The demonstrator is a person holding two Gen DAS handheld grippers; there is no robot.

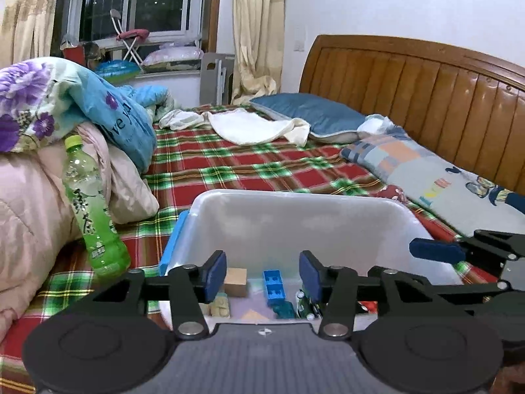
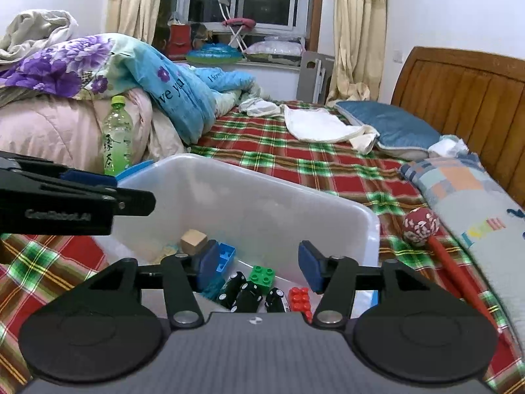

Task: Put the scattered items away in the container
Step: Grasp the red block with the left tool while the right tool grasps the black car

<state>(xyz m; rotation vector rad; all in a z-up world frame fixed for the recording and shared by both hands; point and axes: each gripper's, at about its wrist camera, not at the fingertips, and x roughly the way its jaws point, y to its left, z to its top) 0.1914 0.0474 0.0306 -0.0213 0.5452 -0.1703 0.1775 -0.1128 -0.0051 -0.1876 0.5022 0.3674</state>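
A translucent white bin (image 1: 295, 203) stands on the plaid bed; it also shows in the right wrist view (image 2: 262, 193). Inside lie a wooden cube (image 1: 235, 281), a blue brick (image 1: 274, 287), a green brick (image 2: 261, 275), a red brick (image 2: 299, 299) and several black batteries (image 2: 244, 292). My left gripper (image 1: 262, 277) is open and empty over the bin's near side. My right gripper (image 2: 259, 264) is open and empty over the bin. A green tea bottle (image 1: 93, 210) leans on the quilt left of the bin. A red-handled massage hammer (image 2: 421, 226) lies right of the bin.
Piled quilts (image 1: 39, 151) rise at the left. Pillows (image 1: 315, 115) and a patchwork pillow (image 2: 472, 193) lie along the wooden headboard (image 1: 426, 75). A white cloth (image 1: 252, 126) lies mid-bed. The bin's blue lid (image 1: 174, 239) sits at its left side.
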